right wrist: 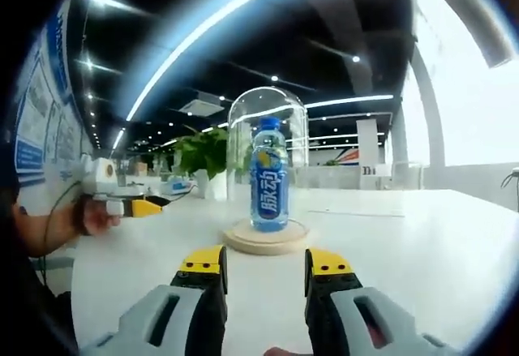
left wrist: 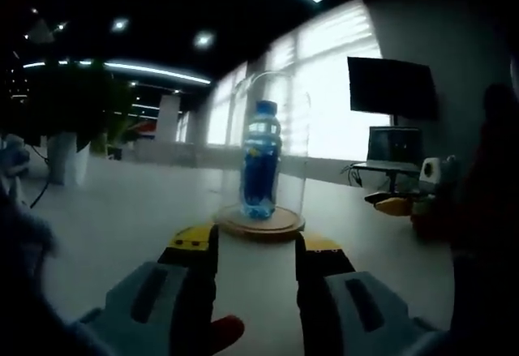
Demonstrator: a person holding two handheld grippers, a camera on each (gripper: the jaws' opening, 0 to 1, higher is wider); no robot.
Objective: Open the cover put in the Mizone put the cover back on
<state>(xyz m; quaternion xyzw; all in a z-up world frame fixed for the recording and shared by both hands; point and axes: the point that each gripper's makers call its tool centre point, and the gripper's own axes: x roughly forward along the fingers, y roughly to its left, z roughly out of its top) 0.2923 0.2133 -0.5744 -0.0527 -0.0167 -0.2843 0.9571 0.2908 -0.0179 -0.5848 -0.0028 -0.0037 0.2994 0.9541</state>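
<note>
The blue Mizone bottle with its blue cap (right wrist: 269,179) stands upright on the round pale wooden base (right wrist: 265,238), and the clear glass dome cover (right wrist: 268,141) sits over it, down on that base, in the middle of the white table (right wrist: 422,242). My right gripper (right wrist: 265,267) has its yellow-tipped fingers (right wrist: 201,260) spread apart and holding nothing, near the base but not touching it. My left gripper (left wrist: 255,244) is likewise released, its fingers (left wrist: 191,237) parted just short of the base's near edge from the opposite side; that view is dim, so I may be misreading how close the tips are. Everything the task asks for looks done, so the danger now is in leaving. If I swing either hand sideways, a finger could clip the wooden base and slide it, and the glass dome, merely resting there, could rock or tip off; the tall bottle inside would topple with it. Backing straight away seems safest.
</note>
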